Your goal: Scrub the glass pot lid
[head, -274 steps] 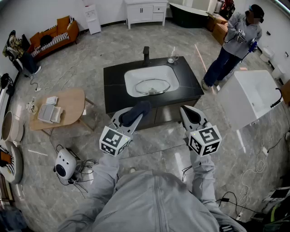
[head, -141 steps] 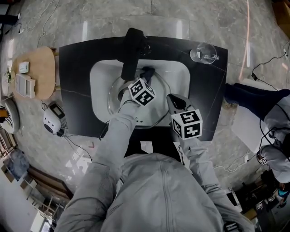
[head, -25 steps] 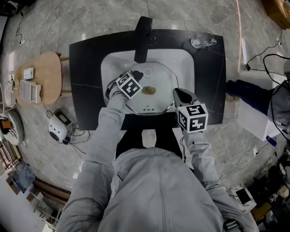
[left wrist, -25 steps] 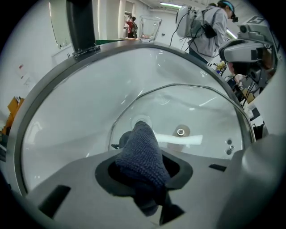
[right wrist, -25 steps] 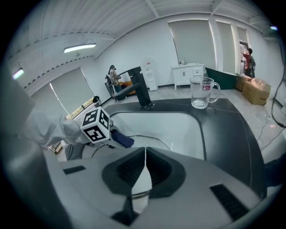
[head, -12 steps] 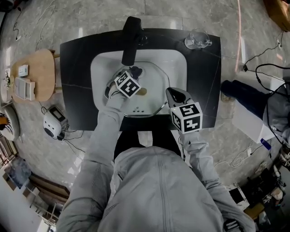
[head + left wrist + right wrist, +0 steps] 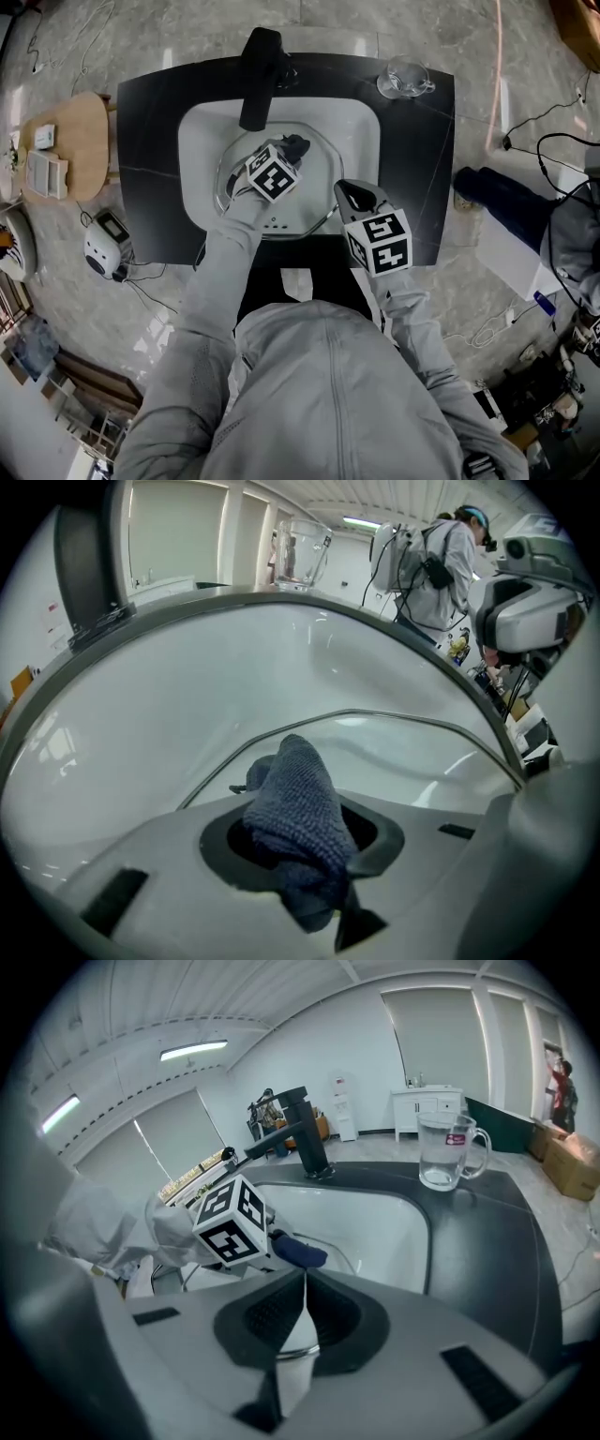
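The glass pot lid [image 7: 312,199] lies in the white sink [image 7: 200,141], its steel rim arching across the left gripper view [image 7: 403,722]. My left gripper [image 7: 289,152] hovers over the lid's middle, shut on a dark blue cloth [image 7: 298,799] that droops toward the glass; its marker cube [image 7: 232,1221] and the cloth [image 7: 300,1252] show in the right gripper view. My right gripper [image 7: 345,192] sits at the lid's right edge, and its jaws [image 7: 304,1283] are closed with the lid's steel rim between them. The left gripper hides the lid's knob.
A black faucet [image 7: 260,66] overhangs the sink's far side. A glass mug [image 7: 401,79] stands on the black counter [image 7: 422,178] at the far right corner. A wooden side table [image 7: 66,141] is to the left. Another person [image 7: 445,560] stands in the background.
My left gripper has slid the cloth rightward across the lid and now covers the knob that showed before. The right gripper has stayed at the lid's right edge.
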`<state>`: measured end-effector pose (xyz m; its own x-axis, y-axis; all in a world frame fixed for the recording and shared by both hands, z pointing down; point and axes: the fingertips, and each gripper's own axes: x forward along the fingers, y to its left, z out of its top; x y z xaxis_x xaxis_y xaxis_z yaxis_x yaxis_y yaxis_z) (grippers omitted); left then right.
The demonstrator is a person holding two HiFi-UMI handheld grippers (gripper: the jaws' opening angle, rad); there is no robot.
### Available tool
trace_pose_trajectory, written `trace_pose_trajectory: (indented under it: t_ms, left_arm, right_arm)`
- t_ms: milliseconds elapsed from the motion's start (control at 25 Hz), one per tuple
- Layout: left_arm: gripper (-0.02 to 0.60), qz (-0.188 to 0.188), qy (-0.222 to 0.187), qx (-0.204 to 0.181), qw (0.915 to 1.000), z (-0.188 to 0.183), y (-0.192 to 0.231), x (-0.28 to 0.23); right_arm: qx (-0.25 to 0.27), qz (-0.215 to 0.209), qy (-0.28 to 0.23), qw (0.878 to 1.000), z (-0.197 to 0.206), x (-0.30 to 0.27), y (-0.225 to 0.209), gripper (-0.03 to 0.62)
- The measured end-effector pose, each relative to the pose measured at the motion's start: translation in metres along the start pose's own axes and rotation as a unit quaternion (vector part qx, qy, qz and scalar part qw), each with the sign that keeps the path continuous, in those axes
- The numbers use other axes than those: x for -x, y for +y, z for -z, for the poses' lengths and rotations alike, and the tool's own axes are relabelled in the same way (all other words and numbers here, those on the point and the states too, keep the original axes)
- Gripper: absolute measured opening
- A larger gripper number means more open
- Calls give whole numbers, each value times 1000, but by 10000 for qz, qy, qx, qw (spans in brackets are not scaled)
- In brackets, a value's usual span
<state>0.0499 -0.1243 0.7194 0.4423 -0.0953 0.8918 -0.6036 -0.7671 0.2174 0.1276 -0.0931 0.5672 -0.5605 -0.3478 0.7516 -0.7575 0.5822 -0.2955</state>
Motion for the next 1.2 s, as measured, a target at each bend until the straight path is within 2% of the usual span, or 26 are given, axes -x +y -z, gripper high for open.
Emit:
trace_pose_trajectory:
  t_ms: [240, 640, 880, 960, 1200]
  left_arm:
    - [120, 459, -147, -374, 9981, -14, -33, -1]
    - [120, 1097, -241, -992, 9887, -11, -79, 15]
    - [120, 1392, -423, -1087, 9834, 1, -98, 31]
    - [120, 1515, -444, -1146, 9808, 6, -102, 37]
    - [120, 1883, -164, -1729, 9666, 27, -114, 57]
  right_arm:
    - [-93, 72, -66, 9999, 0, 4, 1, 29]
    - [-389, 435, -296, 9979, 0, 15, 11, 29]
    - [-451, 577, -391, 9965, 0, 19, 30, 29]
    - [-467, 616, -435, 9961, 0, 21, 38, 29]
    - [-507, 742, -520, 9946, 1, 24, 59, 29]
